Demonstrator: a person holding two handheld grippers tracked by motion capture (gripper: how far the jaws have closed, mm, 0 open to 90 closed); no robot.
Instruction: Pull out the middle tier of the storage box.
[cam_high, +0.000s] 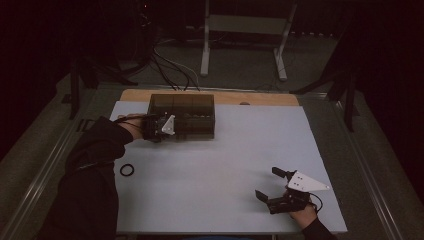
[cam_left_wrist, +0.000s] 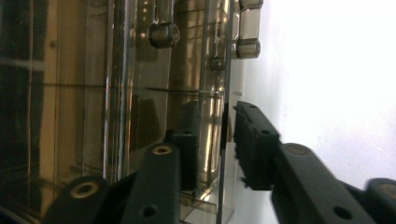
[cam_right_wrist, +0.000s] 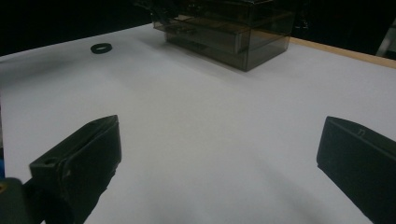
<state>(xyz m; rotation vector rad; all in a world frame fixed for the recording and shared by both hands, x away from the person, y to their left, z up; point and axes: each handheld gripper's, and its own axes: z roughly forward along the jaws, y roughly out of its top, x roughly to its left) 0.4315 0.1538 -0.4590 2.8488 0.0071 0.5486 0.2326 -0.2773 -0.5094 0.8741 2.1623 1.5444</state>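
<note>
Dim lab: floor cables (cam_high: 170, 67), frame stand (cam_high: 245, 30).

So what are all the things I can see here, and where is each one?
Box: one, see-through smoky brown with compartments, at the far left of the table.
Ring: one, black, lying flat near the table's left edge.
Table: one, pale grey top with a wooden strip along the far edge.
Metal stand: one, grey, on the floor beyond the table.
Cables: several, black, on the floor beyond the table.
Left gripper: one, black with a grey plate, jaws on either side of the box's clear front wall.
Right gripper: one, black with a grey plate, jaws wide open over the table's near right part.
</note>
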